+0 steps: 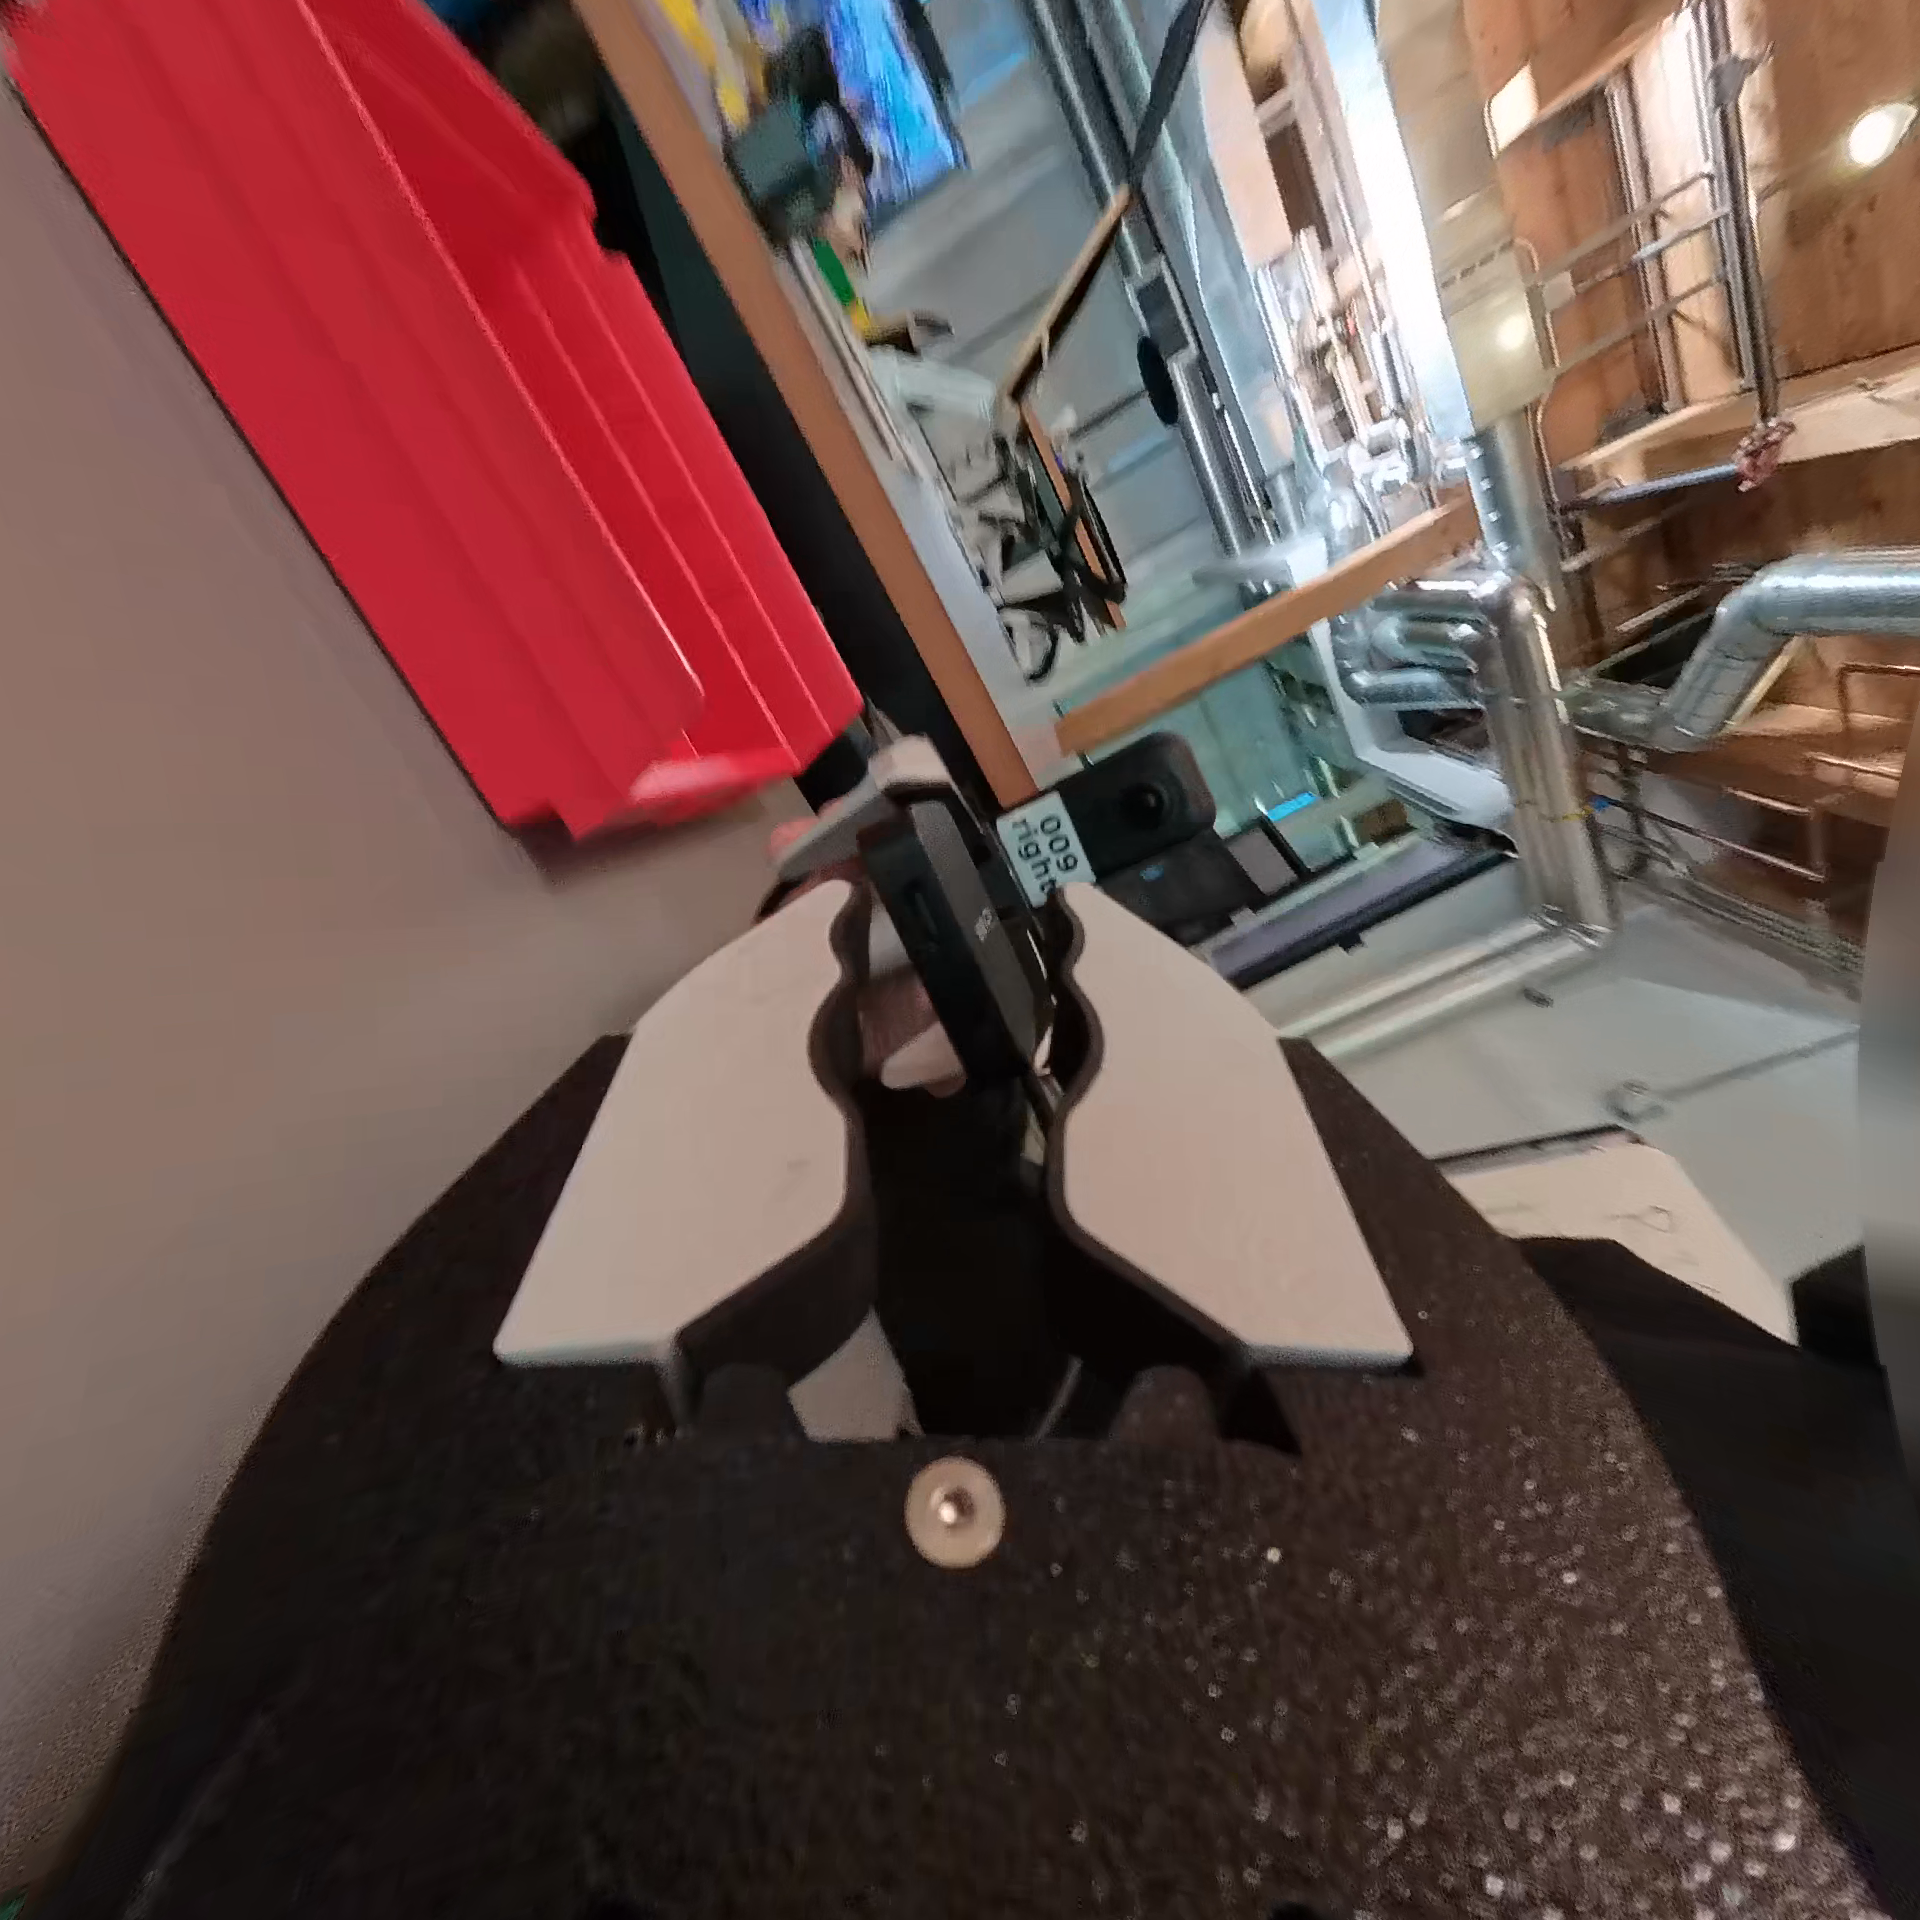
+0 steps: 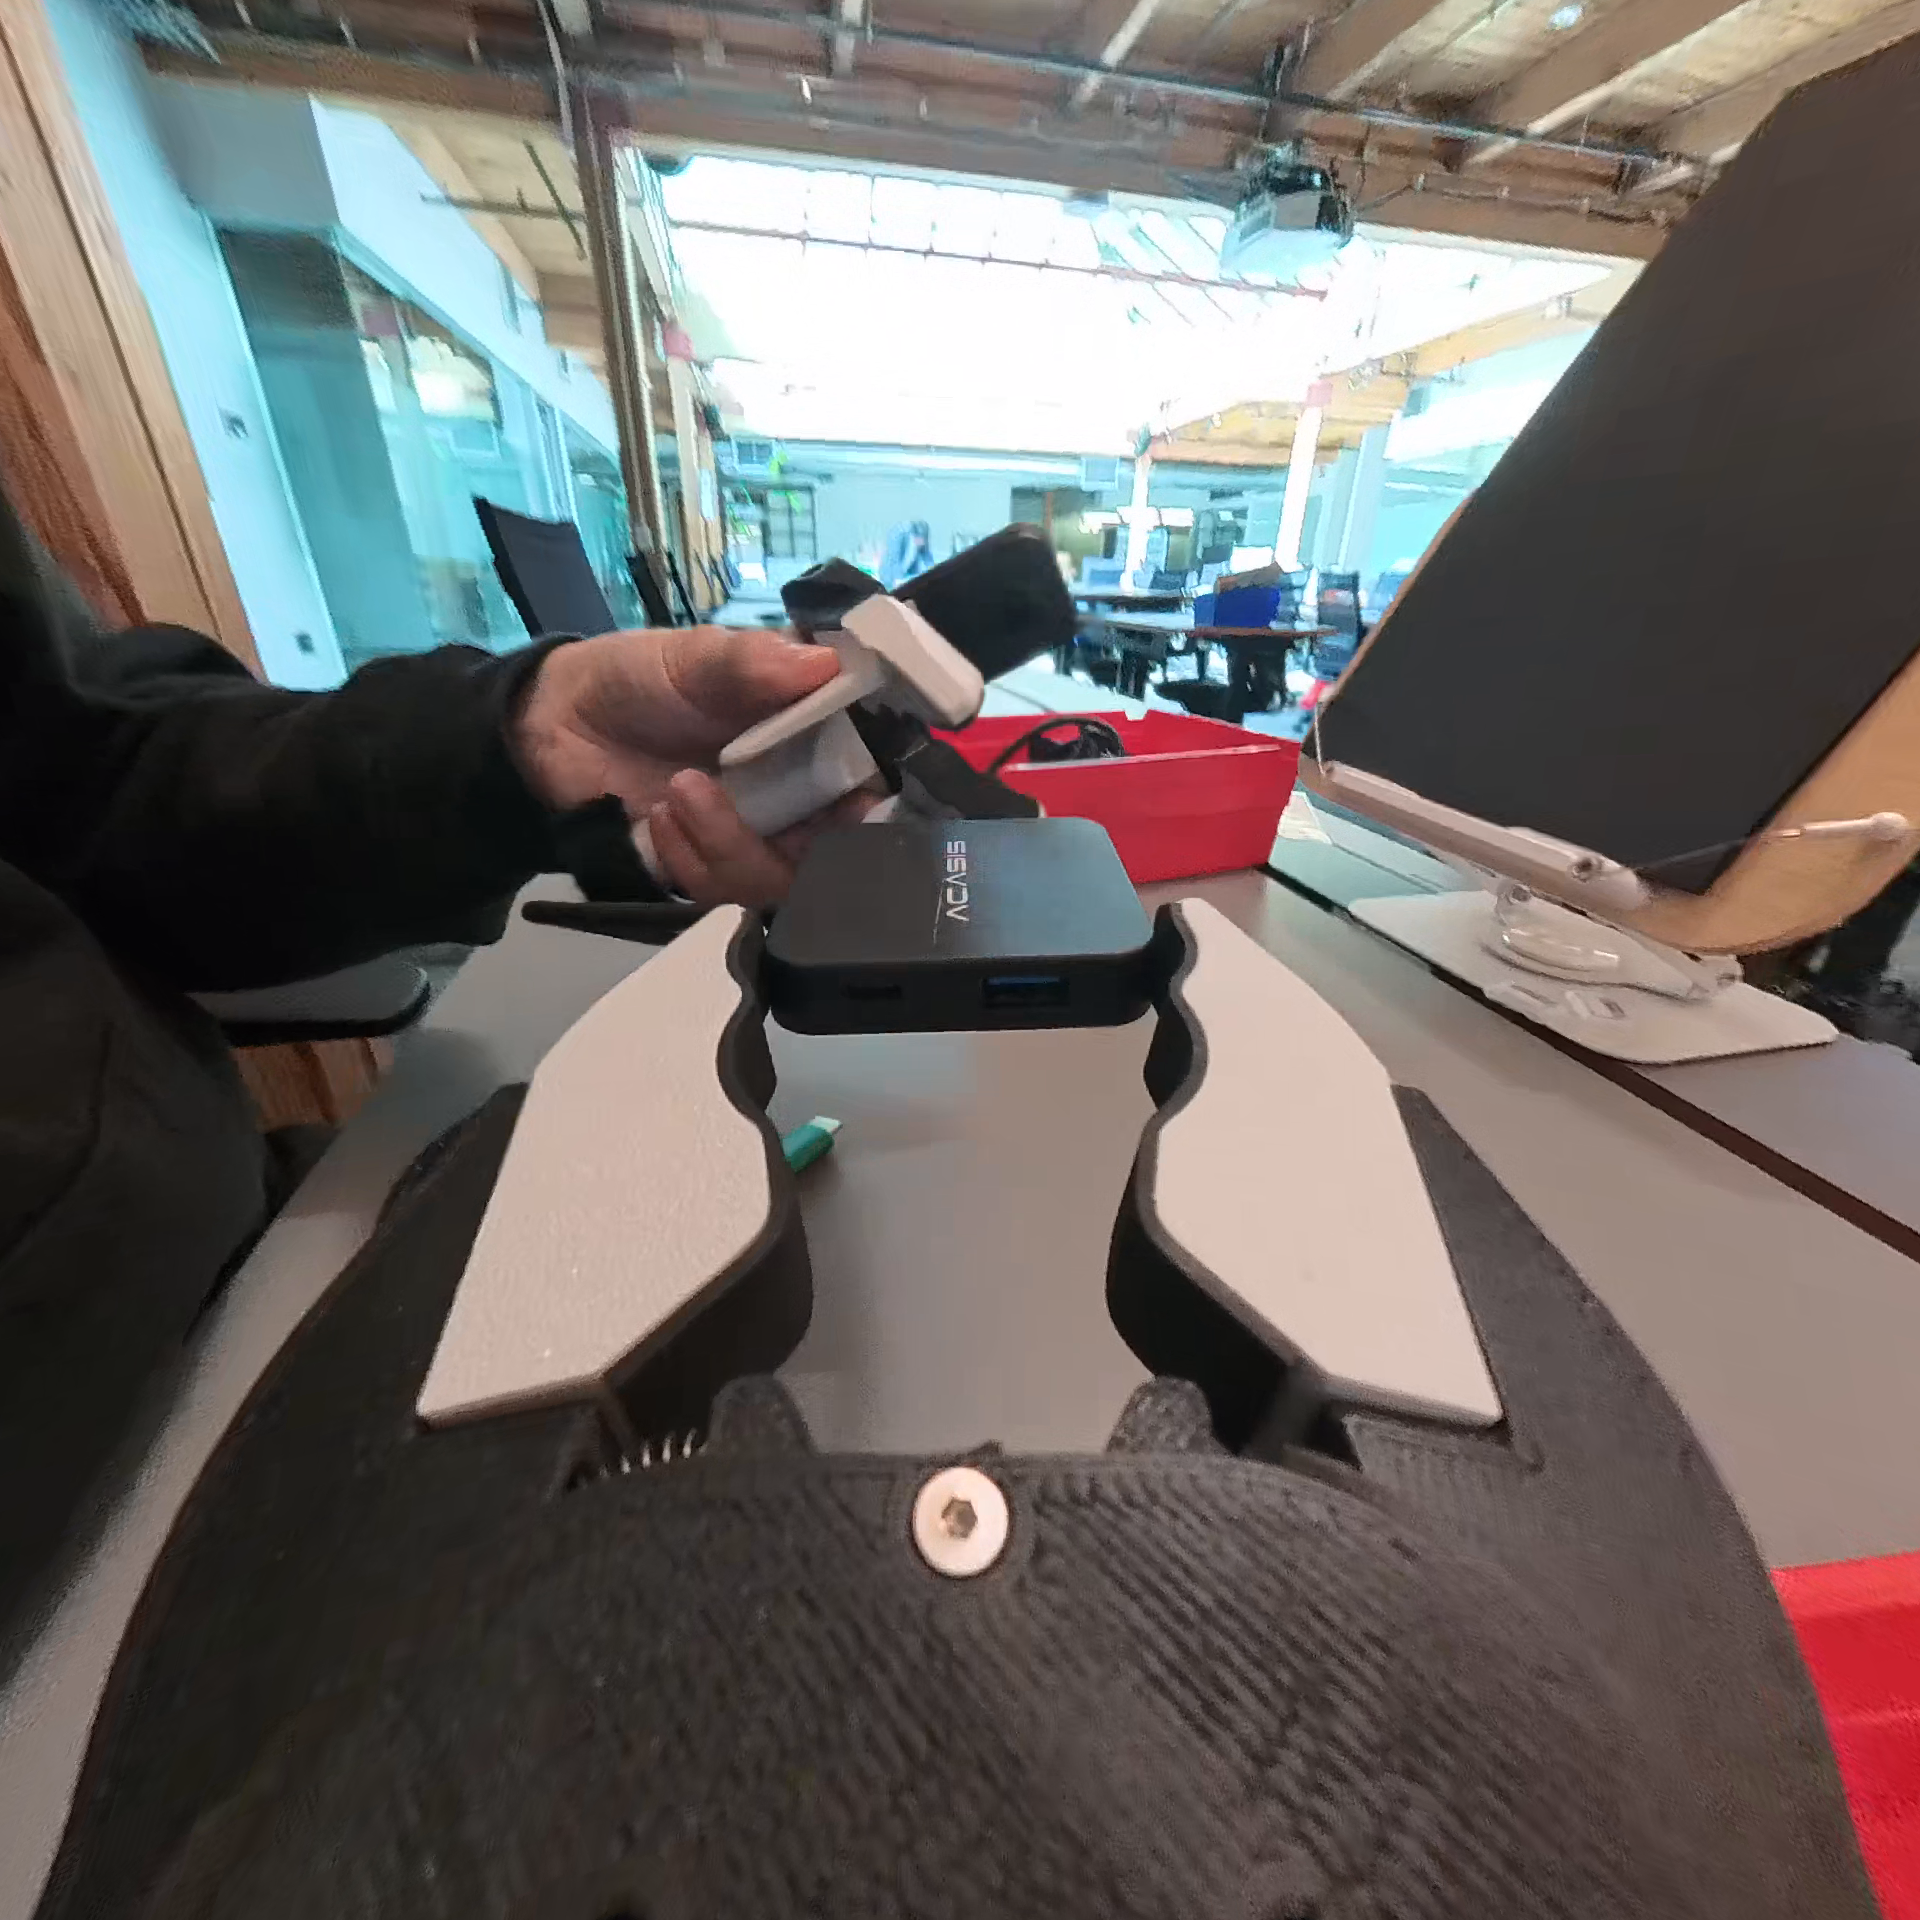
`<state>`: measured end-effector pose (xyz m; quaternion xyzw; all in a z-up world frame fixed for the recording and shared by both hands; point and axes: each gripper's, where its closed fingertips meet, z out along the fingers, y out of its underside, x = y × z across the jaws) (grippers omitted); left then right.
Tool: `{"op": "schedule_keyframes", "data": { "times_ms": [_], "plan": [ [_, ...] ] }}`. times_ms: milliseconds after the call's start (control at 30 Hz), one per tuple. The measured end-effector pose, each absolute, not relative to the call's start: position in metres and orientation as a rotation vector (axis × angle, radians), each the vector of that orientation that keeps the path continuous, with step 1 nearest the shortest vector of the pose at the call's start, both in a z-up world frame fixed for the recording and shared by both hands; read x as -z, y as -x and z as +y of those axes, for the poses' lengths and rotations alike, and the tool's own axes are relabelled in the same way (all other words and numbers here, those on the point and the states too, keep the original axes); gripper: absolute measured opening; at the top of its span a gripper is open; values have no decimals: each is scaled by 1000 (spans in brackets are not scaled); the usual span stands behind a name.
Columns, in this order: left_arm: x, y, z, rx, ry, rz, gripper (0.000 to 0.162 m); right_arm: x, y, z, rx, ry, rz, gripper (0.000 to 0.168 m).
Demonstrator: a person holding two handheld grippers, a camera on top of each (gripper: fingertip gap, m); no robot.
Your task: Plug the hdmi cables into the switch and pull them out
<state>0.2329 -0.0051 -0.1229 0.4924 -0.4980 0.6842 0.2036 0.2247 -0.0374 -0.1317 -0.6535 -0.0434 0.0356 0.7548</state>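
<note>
Switch point(image 2: 958, 925), black and flat, sits clamped between the right gripper point(image 2: 961, 961) fingers above the table point(image 2: 1558, 1226). Left gripper point(image 1: 956, 966) is nearly closed beside the switch's edge; what it grips is unclear.

The right hand-held gripper point(image 2: 958, 961) is level, its two fingers point(image 2: 1257, 1132) closed on either side of a black box held off the surface. The left hand-held gripper point(image 1: 961, 971), rolled sideways, pinches narrowly. Just beyond the right one, a bare hand point(image 2: 665, 748) in a dark sleeve grips the left tool.
</note>
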Motion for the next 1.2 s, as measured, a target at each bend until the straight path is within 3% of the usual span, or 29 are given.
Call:
{"op": "schedule_keyframes", "data": {
  "times_ms": [167, 400, 600, 700, 767, 933, 1067, 1200],
  "plan": [
    [127, -217, 43, -2057, -1417, -1886, 31, 128, -216, -55, -237, 1283, -162, 72],
    [238, -144, 57, -1418, -1045, -2879, 34, 139, -219, -72, -349, 1225, -160, 72],
    [277, -127, 53, -1103, -461, -3458, 30, 139, -217, -74, -383, 1195, -148, 72],
    [287, -137, 53, -1044, -477, -3494, 38, 135, -215, -77, -404, 1151, -138, 72],
    [292, -148, 53, -997, -518, -3537, 19, 136, -215, -76, -409, 1152, -132, 72],
    [294, -160, 50, -1062, -642, -3442, 14, 131, -204, -77, -385, 1123, -143, 72],
    [290, -152, 51, -1169, -878, -3104, 12, 134, -203, -79, -416, 1128, -147, 71],
    [252, -146, 47, -1494, -1106, -2441, 10, 143, -194, -73, -449, 1187, -186, 72]
  ]
}}
